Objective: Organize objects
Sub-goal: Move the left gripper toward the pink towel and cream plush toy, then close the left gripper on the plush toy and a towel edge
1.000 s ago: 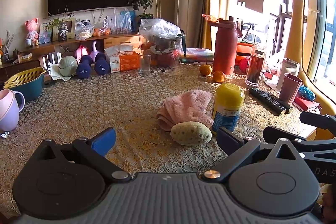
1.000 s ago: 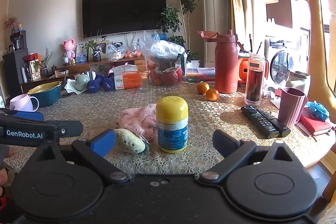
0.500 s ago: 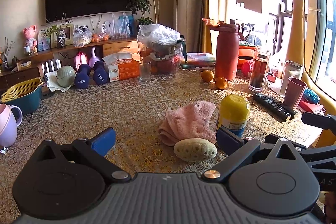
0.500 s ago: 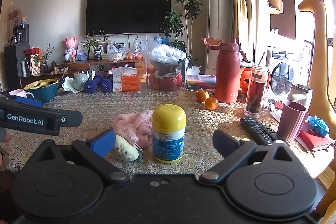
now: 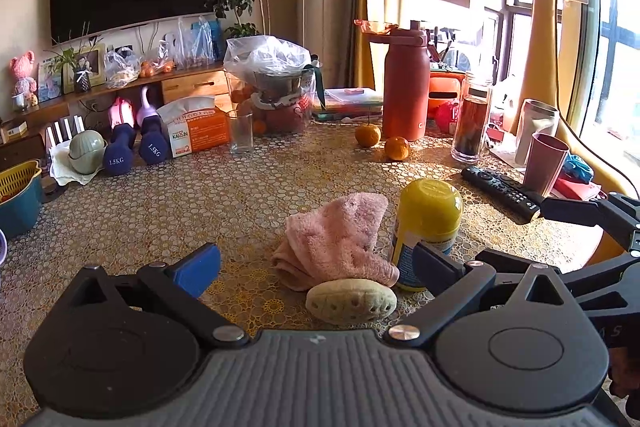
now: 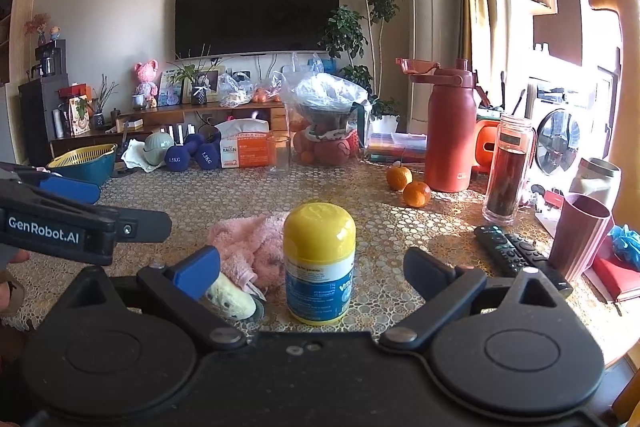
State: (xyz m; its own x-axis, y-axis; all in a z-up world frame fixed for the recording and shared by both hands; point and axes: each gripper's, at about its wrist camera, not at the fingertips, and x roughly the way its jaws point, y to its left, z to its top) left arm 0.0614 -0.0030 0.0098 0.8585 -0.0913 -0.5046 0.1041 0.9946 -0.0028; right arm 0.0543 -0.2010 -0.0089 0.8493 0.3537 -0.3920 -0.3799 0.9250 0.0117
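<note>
A yellow-capped bottle [image 6: 319,267] stands on the lace-covered table [image 5: 180,211], also in the left wrist view [image 5: 427,227]. Beside it lie a folded pink towel [image 5: 340,235] and a greenish oval sponge [image 5: 351,301]; both also show in the right wrist view, towel [image 6: 252,243] and sponge [image 6: 232,301]. My left gripper [image 5: 316,263] is open, with the sponge and towel between its fingers, not touching. My right gripper [image 6: 312,267] is open, with the bottle between its fingers, apart from both.
Two remotes [image 6: 516,255], a maroon cup [image 6: 580,235], a glass bottle [image 6: 508,171], a red flask [image 6: 450,131] and two oranges [image 6: 408,185] stand on the right. At the back are dumbbells [image 5: 134,147], a tissue box [image 5: 196,131], a glass [image 5: 240,133]. A teal basket [image 5: 20,195] sits far left.
Both grippers have come closer to the sponge, towel and bottle, which now sit lower and larger in both views. The jaws stay open.
</note>
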